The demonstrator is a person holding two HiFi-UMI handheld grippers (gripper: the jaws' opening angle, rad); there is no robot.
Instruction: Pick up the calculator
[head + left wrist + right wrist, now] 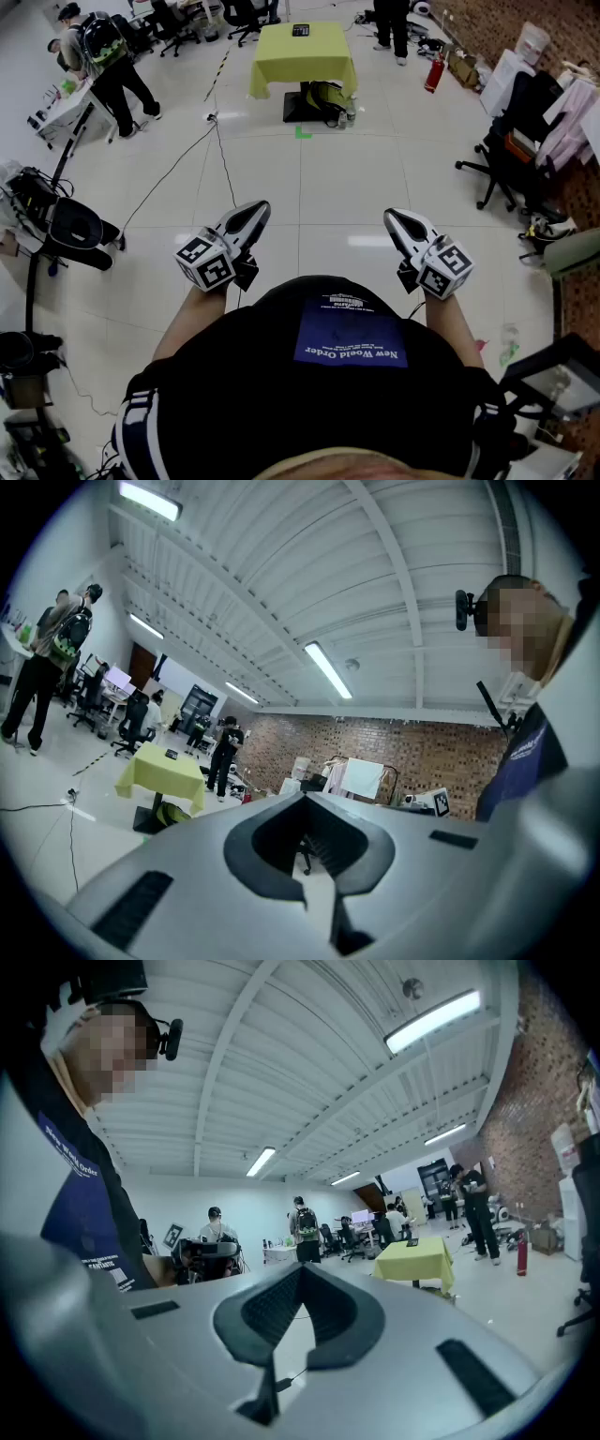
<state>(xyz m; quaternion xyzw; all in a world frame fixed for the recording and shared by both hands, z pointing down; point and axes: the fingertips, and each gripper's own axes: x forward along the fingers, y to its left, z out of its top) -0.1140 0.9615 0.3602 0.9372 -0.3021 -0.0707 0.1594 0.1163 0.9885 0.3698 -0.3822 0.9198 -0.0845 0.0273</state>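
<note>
With my left tool (253,214) and right tool (397,221) both closed on nothing at lower centre, the calculator (300,30) lay on the yellow-draped desk (302,66) at top centre, probably light, rigid and slick, best pinched across its long edges.

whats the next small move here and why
Probably step forward toward the yellow table: the calculator lies on it, far across the floor, while the left tool and right tool are held near the body, shut and empty.
</note>
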